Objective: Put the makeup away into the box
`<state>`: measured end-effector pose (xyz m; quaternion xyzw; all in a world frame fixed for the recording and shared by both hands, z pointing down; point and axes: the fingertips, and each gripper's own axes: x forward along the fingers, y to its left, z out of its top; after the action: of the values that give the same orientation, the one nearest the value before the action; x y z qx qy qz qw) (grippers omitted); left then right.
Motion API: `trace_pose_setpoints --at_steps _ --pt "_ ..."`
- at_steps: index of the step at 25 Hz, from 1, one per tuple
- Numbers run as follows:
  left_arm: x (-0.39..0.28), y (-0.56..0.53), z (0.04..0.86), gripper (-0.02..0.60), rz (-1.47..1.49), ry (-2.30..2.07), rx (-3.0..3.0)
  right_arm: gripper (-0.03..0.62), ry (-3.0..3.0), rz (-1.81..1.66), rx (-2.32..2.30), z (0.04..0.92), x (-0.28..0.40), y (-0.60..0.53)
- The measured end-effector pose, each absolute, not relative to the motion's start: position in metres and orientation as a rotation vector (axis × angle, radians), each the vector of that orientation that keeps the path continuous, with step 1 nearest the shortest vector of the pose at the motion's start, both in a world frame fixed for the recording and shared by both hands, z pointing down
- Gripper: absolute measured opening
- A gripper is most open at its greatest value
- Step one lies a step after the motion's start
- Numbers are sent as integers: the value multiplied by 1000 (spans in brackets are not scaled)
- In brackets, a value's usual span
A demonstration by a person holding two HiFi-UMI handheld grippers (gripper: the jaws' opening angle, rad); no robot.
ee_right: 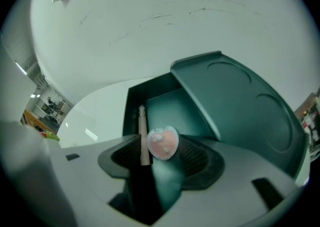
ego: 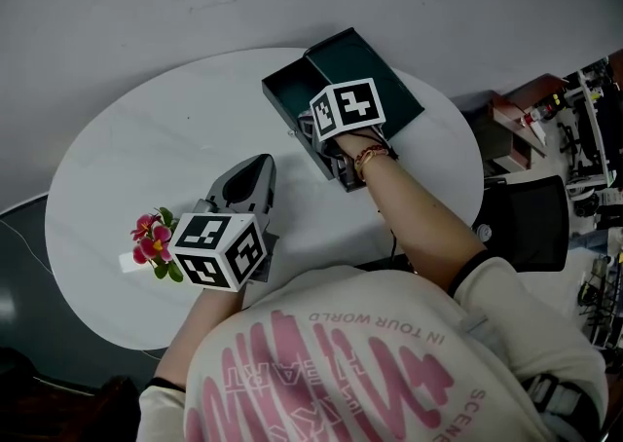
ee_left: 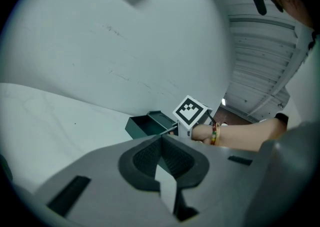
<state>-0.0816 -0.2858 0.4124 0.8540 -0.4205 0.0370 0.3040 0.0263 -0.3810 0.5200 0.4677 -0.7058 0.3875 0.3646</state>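
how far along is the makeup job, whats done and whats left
Done: a slim pencil-like stick already lies inside the open green box. In hand: a pink heart-shaped compact sits between the right gripper fingers over the box; they look spread, not pressing. Remaining: clear that gripper away. No other makeup shows on the table; the left gripper rests shut, empty.

Setting reads as a lab or workshop: bare scuffed grey floor (ego: 195,2), lone white oval table (ego: 117,187), black office chair (ego: 531,221), cluttered equipment racks (ego: 589,109) alongside, ribbed panelling (ee_left: 260,66) beyond.
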Motion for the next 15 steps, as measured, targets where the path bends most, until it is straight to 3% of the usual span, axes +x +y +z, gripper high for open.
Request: trace_pose_setpoints --at_steps 15 --pt "-77 -268 390 3 29 -1157 2248 228 -2053 1189 1300 460 25 -335"
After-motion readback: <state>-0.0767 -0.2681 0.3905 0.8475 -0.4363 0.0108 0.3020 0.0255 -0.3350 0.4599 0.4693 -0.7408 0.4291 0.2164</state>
